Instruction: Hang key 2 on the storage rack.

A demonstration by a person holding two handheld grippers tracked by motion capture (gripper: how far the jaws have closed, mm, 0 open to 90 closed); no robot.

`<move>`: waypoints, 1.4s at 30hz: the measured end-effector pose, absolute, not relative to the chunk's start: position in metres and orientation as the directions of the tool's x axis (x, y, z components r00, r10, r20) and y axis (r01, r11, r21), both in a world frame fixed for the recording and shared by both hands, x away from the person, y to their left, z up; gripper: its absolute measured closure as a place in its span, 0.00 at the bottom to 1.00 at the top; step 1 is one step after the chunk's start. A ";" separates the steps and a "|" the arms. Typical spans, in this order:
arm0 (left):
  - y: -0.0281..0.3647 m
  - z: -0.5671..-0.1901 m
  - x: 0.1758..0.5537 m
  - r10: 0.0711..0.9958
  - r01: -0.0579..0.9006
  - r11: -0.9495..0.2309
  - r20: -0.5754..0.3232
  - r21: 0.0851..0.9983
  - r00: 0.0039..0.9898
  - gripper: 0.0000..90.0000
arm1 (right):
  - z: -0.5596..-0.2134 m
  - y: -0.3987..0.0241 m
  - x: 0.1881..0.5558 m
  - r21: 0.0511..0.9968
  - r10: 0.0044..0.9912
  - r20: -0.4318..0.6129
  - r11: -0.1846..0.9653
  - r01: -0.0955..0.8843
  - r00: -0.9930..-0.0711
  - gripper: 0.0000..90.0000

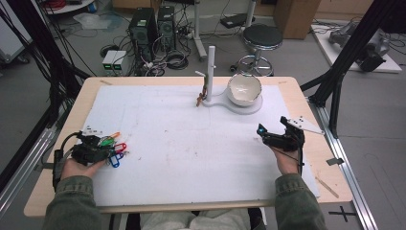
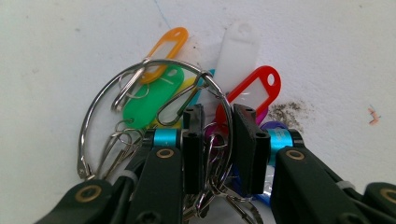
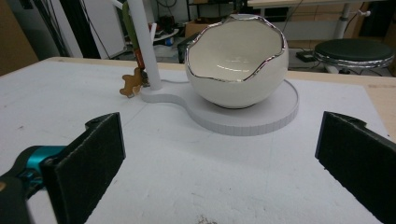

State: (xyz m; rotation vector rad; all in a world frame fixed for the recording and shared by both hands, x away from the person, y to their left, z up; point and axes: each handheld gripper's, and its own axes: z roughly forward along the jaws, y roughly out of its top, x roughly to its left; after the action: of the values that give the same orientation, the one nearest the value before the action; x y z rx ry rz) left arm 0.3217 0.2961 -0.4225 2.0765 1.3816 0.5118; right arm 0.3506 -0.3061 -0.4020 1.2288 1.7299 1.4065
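A large metal key ring (image 2: 159, 61) lies on the white mat with several coloured tags on it: orange (image 2: 166, 46), green (image 2: 152, 98), white (image 2: 238, 51) and red (image 2: 252, 91). My left gripper (image 2: 218, 112) is shut on the key ring, whose wire and smaller rings pass between the jaws. In the high view the bunch of tags (image 1: 116, 149) is at the table's left, at the tip of the left gripper (image 1: 104, 148). My right gripper (image 3: 219, 126) stands open with nothing between its jaws, held above the mat at the right (image 1: 270, 128) and facing the bowl.
A white eggshell-shaped bowl (image 1: 244, 89) (image 3: 236, 65) sits on a white stand base (image 1: 225, 103) at the back. Beside it rises a white post (image 1: 211, 67) with a small brown charm (image 1: 200, 99) (image 3: 130, 84) hanging. A white mat (image 1: 191, 143) covers the table.
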 end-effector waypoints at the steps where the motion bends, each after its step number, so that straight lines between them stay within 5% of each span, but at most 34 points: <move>1: 0.295 -0.422 0.322 0.920 0.691 -0.296 0.001 0.659 0.392 0.83 | -0.402 -0.306 0.351 0.957 0.909 0.105 0.018 0.289 -0.403 0.01; 42: 0.270 -0.359 0.344 0.880 0.601 -0.304 -0.023 0.739 0.474 0.83 | -0.402 -0.307 0.350 0.958 0.911 0.102 0.018 0.287 -0.399 0.01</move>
State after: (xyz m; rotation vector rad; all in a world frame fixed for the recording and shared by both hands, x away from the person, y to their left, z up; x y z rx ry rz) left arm 0.3438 0.2700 -0.3591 2.0258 1.2237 0.5120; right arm 0.3503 -0.3068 -0.4017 1.2272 1.7264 1.4029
